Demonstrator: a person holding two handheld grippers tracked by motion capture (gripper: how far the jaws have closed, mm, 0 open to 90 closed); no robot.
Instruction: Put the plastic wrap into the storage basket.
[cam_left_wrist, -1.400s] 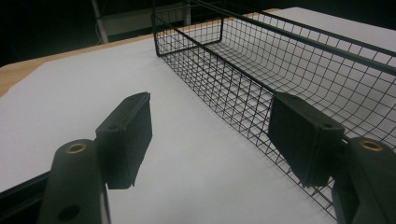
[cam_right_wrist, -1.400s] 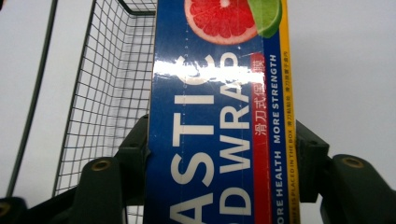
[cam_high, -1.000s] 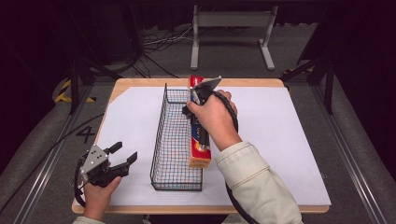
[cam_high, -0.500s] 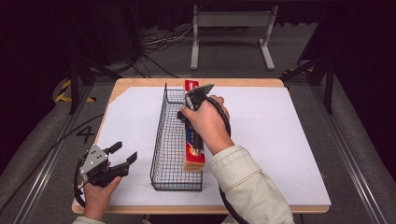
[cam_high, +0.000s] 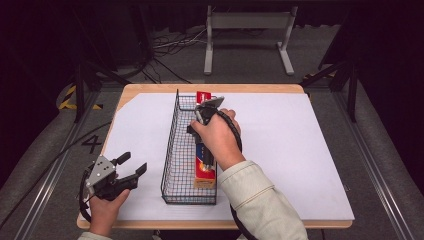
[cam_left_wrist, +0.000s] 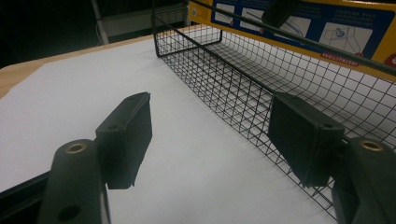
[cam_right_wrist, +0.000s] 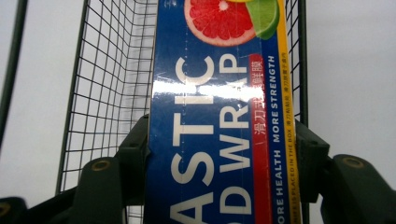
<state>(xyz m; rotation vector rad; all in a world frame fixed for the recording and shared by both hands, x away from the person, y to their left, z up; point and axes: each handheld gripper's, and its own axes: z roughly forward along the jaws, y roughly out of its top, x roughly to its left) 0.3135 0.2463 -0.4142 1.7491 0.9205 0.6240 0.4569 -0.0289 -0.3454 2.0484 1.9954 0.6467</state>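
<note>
Right gripper (cam_high: 209, 106): mine, clamped across the plastic wrap box (cam_right_wrist: 215, 140).
Box: inside the wire basket (cam_high: 172, 150), along its right wall, near end low.
Left gripper (cam_high: 131, 169): jaws apart, nothing between them, left of the basket.
Advice: I should lower the box level onto the basket's mesh floor before releasing, clear of its rim.

Plastic wrap box (cam_high: 205, 165) in wire basket (cam_high: 172, 150) at table (cam_high: 300, 150) centre, left tool (cam_high: 131, 169) left of basket
</note>
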